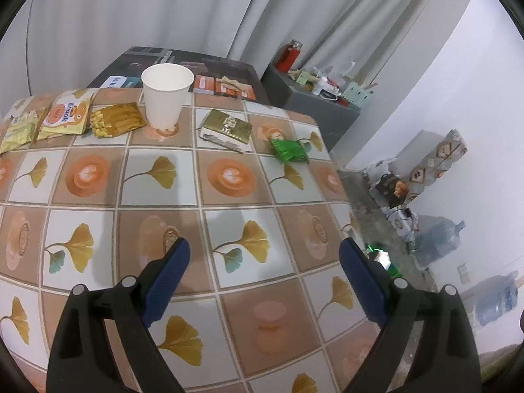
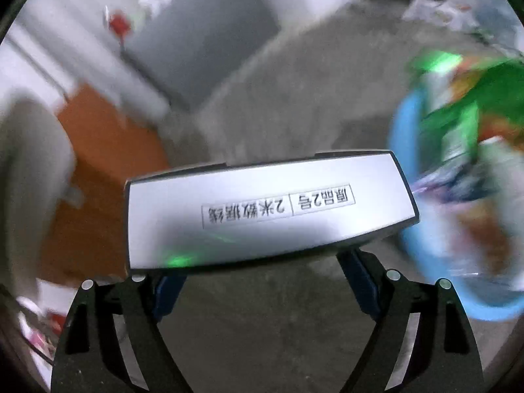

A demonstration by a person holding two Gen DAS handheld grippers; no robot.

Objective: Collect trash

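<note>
— Where trash is left on the table [image 1: 98, 222], how is it expected to handle?

— The yellow packet [image 1: 64, 116], the gold wrapper [image 1: 118, 119] and the green wrapper [image 1: 290, 150] are judged light, thin and slippery. They lie flat at the far edge, so a raised corner or a crimped end is recommended as the hold. The paper cup [image 1: 165, 98], upright between the gold wrapper and a second gold pack [image 1: 226, 127], is judged light and easily crushed. Its wall is to be pinched gently just below the rim.

— What writing can be read?

— "Enaak" is printed on the yellow packet. An upside-down label with Chinese characters, including "2米数据线", is seen on the silver box [image 2: 262, 209] across the right gripper [image 2: 262, 275].

— How are the grippers set?

— The left gripper [image 1: 265, 249] is held above the near part of the table, fingers wide apart, nothing between them. The right gripper's fingertips are hidden by the silver box, so it cannot be told whether anything is clamped. A blue bin [image 2: 402, 124] with green wrappers in it is seen, blurred, to its right
</note>
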